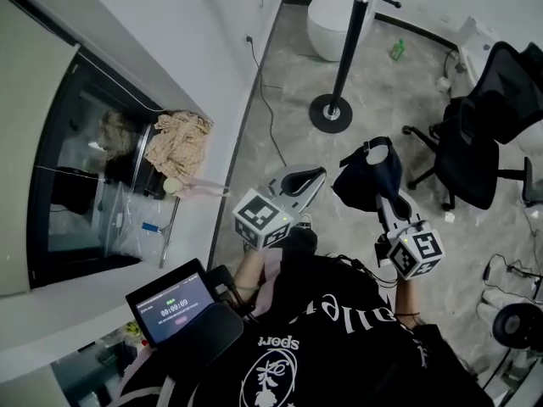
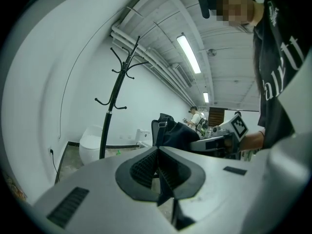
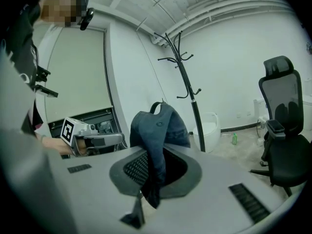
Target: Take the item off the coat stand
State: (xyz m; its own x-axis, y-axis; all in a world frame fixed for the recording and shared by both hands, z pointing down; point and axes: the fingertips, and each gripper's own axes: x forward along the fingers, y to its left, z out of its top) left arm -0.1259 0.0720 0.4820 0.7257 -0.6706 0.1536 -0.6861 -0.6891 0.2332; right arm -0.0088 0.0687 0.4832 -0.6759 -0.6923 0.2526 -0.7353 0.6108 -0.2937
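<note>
jaws of the right gripper (image 3: 151, 173) are pinched shut on a fold of the dark blue bag (image 3: 158, 130); those of the left gripper (image 2: 158, 172) are closed on nothing. the coat stand (image 1: 344, 49) stands bare, well apart across the floor (image 1: 288, 75), so the bag is already off it. the bag rises out of the jaws, long axis roughly upright, small loop (image 3: 157, 105) topmost, a tail of cloth hanging below. held by one thin fold, it could slip free if swung.
</note>
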